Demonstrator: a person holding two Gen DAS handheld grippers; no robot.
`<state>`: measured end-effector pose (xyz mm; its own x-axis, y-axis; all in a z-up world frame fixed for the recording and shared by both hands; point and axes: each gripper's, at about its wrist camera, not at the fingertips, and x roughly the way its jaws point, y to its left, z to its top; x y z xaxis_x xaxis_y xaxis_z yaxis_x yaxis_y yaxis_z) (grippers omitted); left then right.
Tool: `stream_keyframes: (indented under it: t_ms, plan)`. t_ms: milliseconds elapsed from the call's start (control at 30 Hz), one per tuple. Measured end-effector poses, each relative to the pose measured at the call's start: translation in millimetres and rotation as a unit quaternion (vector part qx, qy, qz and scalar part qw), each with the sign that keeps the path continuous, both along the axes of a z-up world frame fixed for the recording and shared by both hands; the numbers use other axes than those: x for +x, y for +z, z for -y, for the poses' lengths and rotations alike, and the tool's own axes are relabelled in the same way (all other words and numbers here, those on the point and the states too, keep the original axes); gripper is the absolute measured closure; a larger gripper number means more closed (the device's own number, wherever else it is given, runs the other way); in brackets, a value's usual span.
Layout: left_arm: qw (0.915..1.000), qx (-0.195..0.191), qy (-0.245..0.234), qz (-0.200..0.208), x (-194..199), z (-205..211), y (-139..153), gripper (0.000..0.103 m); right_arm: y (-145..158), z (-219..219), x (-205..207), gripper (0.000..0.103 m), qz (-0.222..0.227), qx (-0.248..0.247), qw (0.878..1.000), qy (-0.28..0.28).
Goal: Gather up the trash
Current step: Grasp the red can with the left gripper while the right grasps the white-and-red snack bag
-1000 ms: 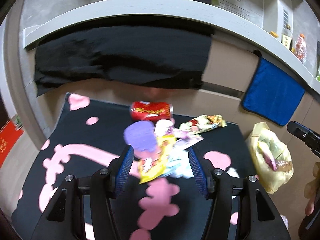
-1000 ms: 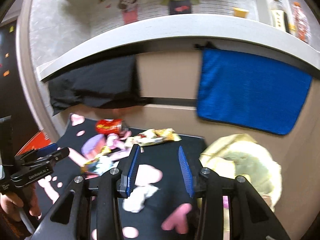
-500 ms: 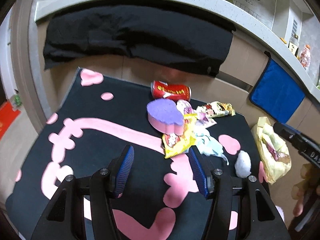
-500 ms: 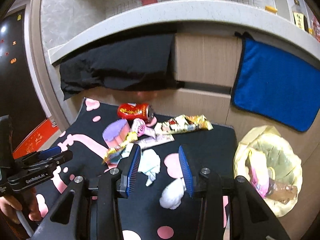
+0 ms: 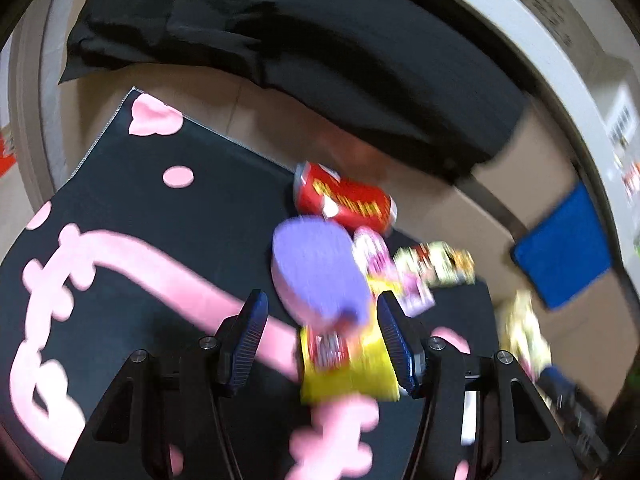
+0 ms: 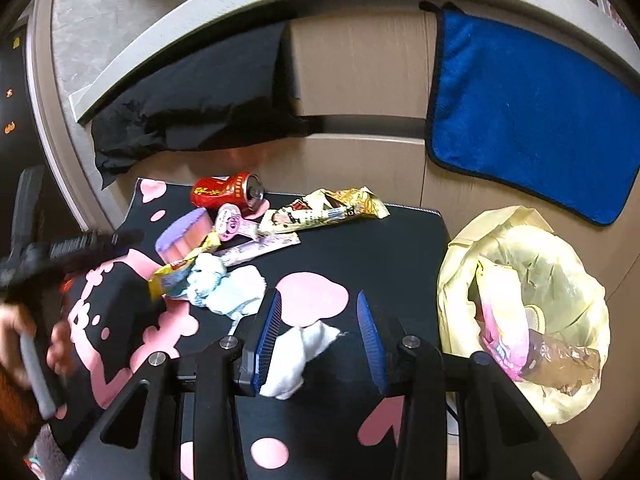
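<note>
A heap of trash lies on the black mat [image 6: 380, 248] with pink shapes: a red can [image 6: 224, 192], a purple sponge [image 6: 184, 232], a long snack wrapper [image 6: 324, 212], a yellow wrapper [image 5: 348, 364] and pale blue tissue [image 6: 224, 284]. My left gripper [image 5: 320, 312] is open, low over the heap, and the purple sponge [image 5: 316, 268] and yellow wrapper show between its fingers; the view is blurred. Open too, my right gripper [image 6: 319, 304] straddles a white tissue wad [image 6: 300, 352] beside its left finger. A yellow trash bag [image 6: 520, 312] holding wrappers lies open at the right.
Wooden cabinet fronts [image 6: 360, 80] rise right behind the mat under a curved white counter. A black cloth [image 6: 192, 104] and a blue towel [image 6: 532, 112] hang from it. A hand [image 6: 12, 320] holding the left gripper shows at the left edge of the right wrist view.
My left gripper came down and closer to the heap while rolling, so the sponge and yellow wrapper now sit between its fingers. My right gripper sank towards the white tissue wad.
</note>
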<state>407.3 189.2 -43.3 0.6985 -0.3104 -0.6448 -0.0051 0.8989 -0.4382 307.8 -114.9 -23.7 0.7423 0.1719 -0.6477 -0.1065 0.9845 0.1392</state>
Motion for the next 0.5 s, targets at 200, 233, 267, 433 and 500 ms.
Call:
stream_keyframes:
  t_ms: [200, 233, 267, 433, 500]
  plan:
    - [0.9997, 0.018, 0.000, 0.014, 53.7, 1.1, 16.2, 0.045, -0.2, 8.6, 40.4, 0.065, 0.009, 0.009, 1.000, 0.013]
    - [0.9994, 0.026, -0.006, 0.024, 55.8, 3.0, 19.7, 0.045, -0.7, 8.6, 53.3, 0.065, 0.014, 0.011, 1.000, 0.022]
    - [0.9989, 0.031, -0.012, 0.031, 57.8, 3.6, 22.1, 0.045, -1.3, 7.1, 64.2, 0.064, 0.016, 0.011, 0.999, 0.031]
    - [0.9977, 0.037, -0.046, 0.034, 72.9, -1.2, 21.8, 0.045, -12.4, -9.0, 136.5, 0.064, 0.025, -0.052, 0.996, 0.074]
    - [0.9978, 0.027, -0.055, 0.027, 83.4, -5.7, 17.4, 0.045, -19.5, -8.1, 162.2, 0.064, 0.014, -0.054, 0.996, 0.070]
